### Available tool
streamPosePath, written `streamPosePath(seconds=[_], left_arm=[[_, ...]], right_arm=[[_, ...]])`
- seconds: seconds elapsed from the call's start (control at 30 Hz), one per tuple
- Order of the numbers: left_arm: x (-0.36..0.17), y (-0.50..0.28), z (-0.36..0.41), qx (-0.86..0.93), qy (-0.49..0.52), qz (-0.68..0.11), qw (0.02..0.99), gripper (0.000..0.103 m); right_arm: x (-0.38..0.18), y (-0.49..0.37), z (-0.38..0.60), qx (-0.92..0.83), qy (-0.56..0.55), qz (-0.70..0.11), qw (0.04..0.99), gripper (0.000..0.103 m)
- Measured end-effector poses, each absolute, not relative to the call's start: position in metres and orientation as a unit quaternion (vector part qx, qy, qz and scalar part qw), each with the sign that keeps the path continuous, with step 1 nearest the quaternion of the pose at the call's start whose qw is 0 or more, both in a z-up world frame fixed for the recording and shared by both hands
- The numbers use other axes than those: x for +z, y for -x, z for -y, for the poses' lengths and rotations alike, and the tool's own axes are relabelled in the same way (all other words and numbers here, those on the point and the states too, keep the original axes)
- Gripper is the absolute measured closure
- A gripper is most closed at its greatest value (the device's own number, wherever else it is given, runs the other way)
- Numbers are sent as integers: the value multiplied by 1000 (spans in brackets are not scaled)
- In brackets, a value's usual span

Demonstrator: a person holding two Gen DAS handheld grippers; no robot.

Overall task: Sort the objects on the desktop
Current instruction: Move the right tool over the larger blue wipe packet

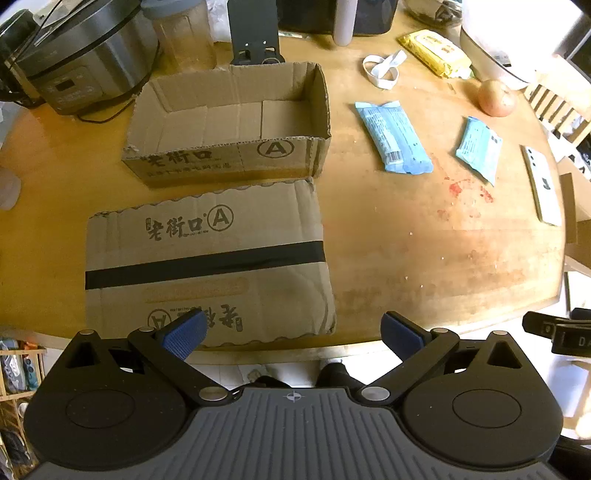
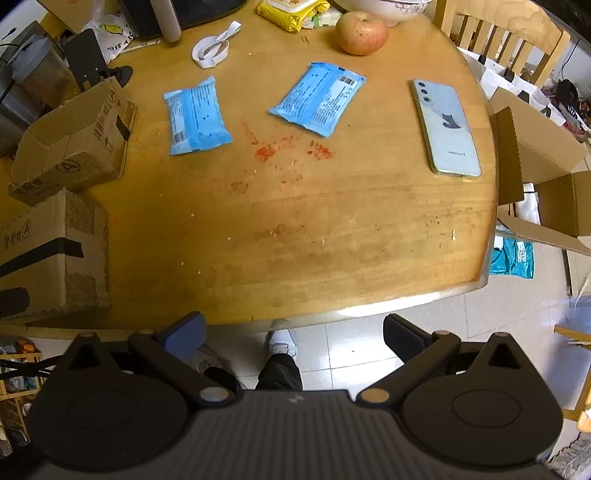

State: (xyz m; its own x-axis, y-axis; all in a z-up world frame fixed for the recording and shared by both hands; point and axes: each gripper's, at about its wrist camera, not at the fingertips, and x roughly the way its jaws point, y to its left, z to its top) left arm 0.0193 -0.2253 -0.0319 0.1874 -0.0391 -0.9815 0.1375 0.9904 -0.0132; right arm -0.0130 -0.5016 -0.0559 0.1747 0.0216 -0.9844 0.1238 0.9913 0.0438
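An open cardboard box [image 1: 229, 110] sits on the wooden table, empty inside, with a closed taped box [image 1: 207, 258] in front of it. Two blue packets lie to the right: one [image 1: 393, 136] [image 2: 197, 114] nearer the boxes, one [image 1: 478, 147] [image 2: 319, 98] further right. A pale phone [image 2: 445, 127] [image 1: 541, 184] lies face down near the right edge. An apple [image 2: 362, 33] [image 1: 496, 98] sits at the back. My left gripper [image 1: 293, 332] is open and empty at the table's front edge. My right gripper [image 2: 293, 334] is open and empty, off the front edge.
A rice cooker [image 1: 74, 55], a jar [image 1: 184, 33], a yellow wipes pack [image 1: 434, 51] and a white band [image 1: 382, 68] stand along the back. Red stains [image 2: 288, 147] mark the table. A wooden chair [image 2: 498, 33] and open cartons [image 2: 535, 166] stand to the right.
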Motion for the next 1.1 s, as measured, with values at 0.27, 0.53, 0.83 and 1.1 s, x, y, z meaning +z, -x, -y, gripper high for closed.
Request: streamPosePath(seconds=[0.27,0.53,0.83,1.1], left_arm=[[-37,-17,229,-67,-43,-643,761,0],[-39,-15,228,-63,-39,-647,759,0],[-39,-16,223,-53,-33,-647,760,0],[-40,-17,224,-52,-33,-648,759,0]], right_arm=[[-57,16,497,-22,-59,-638,768,0],[-62,7,497,-33,-42,-649,759,0],[-67,-18,495,-29,-31,-644,764,0],[-72,-38,493,-29,-27,-643,764,0]])
